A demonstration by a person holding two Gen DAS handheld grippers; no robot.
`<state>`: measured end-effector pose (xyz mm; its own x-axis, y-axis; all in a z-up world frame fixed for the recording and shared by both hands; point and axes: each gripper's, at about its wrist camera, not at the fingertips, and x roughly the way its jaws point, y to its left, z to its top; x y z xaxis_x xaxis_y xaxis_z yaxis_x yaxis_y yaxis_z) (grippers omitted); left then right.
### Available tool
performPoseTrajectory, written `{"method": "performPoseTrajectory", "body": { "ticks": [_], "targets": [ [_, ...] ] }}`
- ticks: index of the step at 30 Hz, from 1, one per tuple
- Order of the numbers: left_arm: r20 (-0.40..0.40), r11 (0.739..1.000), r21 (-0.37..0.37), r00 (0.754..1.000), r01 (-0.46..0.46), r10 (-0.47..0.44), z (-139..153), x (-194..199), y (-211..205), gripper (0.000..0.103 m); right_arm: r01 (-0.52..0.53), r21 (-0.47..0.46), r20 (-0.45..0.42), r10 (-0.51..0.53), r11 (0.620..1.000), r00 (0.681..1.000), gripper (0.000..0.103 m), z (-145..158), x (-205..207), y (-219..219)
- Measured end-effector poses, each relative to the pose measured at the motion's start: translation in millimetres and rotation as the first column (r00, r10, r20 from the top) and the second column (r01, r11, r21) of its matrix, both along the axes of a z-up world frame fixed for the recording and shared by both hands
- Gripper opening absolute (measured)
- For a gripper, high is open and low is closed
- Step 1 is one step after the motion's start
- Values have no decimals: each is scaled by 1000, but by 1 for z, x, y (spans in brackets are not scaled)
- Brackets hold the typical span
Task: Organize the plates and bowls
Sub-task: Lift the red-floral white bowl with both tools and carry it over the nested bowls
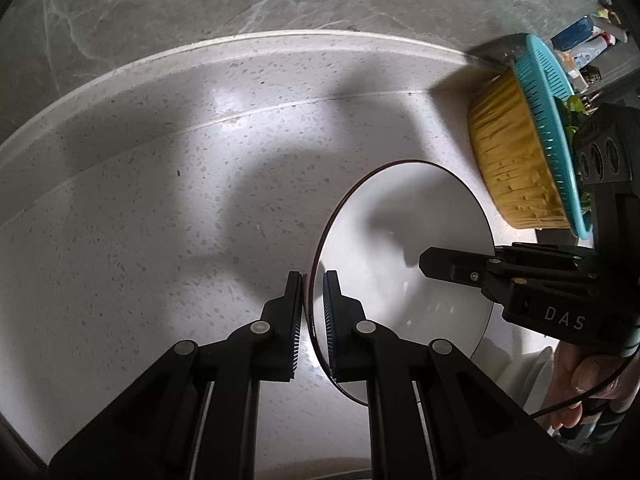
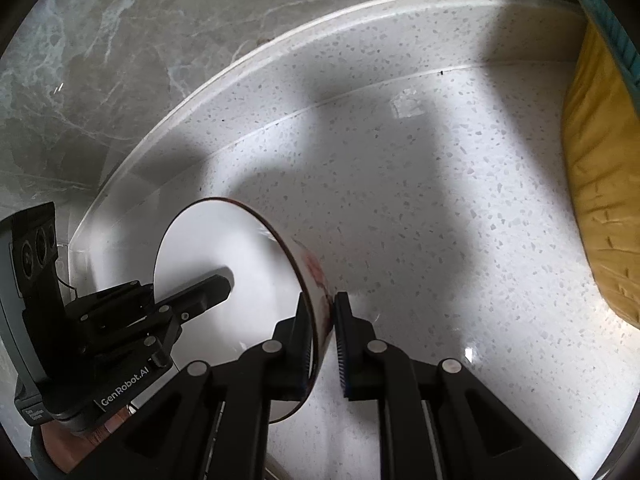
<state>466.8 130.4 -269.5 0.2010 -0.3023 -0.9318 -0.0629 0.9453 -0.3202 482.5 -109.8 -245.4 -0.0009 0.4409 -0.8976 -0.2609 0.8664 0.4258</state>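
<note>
A white bowl (image 1: 404, 232) with a thin dark rim is held between both grippers above the speckled counter. My left gripper (image 1: 312, 304) is shut on the bowl's left rim, one pad inside and one outside. My right gripper (image 2: 322, 320) is shut on the opposite rim of the same bowl (image 2: 224, 248), whose outer wall shows a red pattern. In the left wrist view the right gripper's finger (image 1: 452, 268) reaches in over the bowl's far side. In the right wrist view the left gripper's finger (image 2: 200, 296) lies inside the bowl.
A yellow ribbed basin (image 1: 516, 160) with a teal strainer basket (image 1: 552, 108) nested in it stands at the right on the white speckled counter (image 1: 160, 220). Bottles (image 1: 584, 48) crowd the far right corner. A grey marble wall (image 2: 120, 40) backs the counter. A person's hand (image 1: 588, 384) holds the right gripper.
</note>
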Motion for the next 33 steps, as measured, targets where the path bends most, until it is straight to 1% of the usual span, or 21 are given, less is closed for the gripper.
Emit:
{"method": "performPoseTrajectory", "body": {
  "ticks": [5, 9, 15, 20, 27, 33],
  "targets": [
    [15, 999, 11, 999, 33, -33, 19, -11, -18, 9, 6, 13, 7, -7, 1000, 1000, 13, 16, -7, -14],
    [26, 999, -18, 999, 40, -40, 34, -21, -33, 9, 11, 35, 6, -11, 999, 1000, 16, 29, -18, -30],
    [43, 998, -27, 997, 63, -62, 56, -35, -59, 9, 16, 88, 14, -17, 996, 1000, 19, 52, -40, -63],
    [49, 997, -21, 996, 79, -78, 68, -45, -88, 9, 23, 107, 26, -26, 994, 999, 20, 64, -56, -88],
    [43, 995, -35, 994, 99, -97, 81, -71, -135, 9, 34, 131, 18, -37, 991, 999, 20, 65, -74, -125],
    [55, 993, -43, 993, 107, -105, 96, -98, -177, 9, 27, 146, 27, -31, 989, 999, 21, 83, -98, -166]
  ]
}}
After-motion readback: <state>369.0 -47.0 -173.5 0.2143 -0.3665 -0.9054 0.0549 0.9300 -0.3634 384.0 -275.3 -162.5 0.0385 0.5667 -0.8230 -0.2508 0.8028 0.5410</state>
